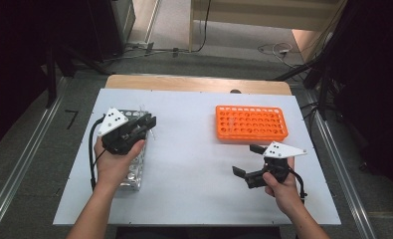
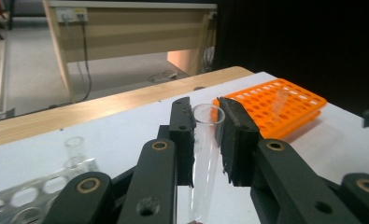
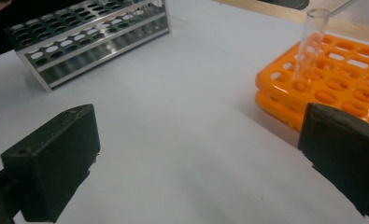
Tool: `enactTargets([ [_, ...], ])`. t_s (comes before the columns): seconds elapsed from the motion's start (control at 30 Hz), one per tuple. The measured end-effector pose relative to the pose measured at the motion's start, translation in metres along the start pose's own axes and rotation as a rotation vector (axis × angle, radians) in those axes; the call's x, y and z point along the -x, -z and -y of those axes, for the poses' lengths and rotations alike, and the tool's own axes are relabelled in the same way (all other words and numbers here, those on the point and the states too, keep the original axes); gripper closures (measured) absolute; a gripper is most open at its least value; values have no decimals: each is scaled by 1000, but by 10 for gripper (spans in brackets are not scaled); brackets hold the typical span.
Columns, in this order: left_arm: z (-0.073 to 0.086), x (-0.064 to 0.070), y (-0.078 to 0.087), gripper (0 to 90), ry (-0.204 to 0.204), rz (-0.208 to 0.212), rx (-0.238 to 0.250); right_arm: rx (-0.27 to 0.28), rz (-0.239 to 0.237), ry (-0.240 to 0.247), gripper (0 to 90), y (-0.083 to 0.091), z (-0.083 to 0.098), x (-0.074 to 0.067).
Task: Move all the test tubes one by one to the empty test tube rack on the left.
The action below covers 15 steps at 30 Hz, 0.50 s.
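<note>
Left claw (image 2: 205, 140) pinching clear glass test tube (image 2: 204, 158) above metal wire rack (image 1: 134, 149); right claw (image 1: 248, 162) spread, empty, near orange plastic rack (image 1: 251, 123). Best kept upright, lined over a free hole, lowered slowly.

Black tongs (image 1: 143, 127) (grey triangular plates)

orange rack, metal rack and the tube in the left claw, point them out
orange rack (image 1: 251, 123), high view, middle of its holed top
metal rack (image 3: 86, 39), right gripper view, its front side rail
tube (image 2: 205, 149), left gripper view, glass wall between the left claw's jaws
</note>
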<state>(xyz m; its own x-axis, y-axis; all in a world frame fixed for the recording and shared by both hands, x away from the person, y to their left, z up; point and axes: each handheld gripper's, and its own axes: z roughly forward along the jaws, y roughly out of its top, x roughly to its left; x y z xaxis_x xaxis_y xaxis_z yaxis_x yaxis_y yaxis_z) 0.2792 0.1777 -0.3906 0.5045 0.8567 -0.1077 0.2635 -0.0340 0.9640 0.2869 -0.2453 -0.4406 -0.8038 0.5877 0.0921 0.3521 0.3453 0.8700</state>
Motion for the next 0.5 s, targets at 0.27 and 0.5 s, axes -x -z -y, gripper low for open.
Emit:
enactTargets([
  [0.27, 3, -14, 0, 751, 10, -47, 1, -9, 31, -22, 0, 9, 9, 7],
  [0.5, 9, -24, -1, 752, 15, -99, -1, 2, 40, -34, 0, 12, 10, 12],
])
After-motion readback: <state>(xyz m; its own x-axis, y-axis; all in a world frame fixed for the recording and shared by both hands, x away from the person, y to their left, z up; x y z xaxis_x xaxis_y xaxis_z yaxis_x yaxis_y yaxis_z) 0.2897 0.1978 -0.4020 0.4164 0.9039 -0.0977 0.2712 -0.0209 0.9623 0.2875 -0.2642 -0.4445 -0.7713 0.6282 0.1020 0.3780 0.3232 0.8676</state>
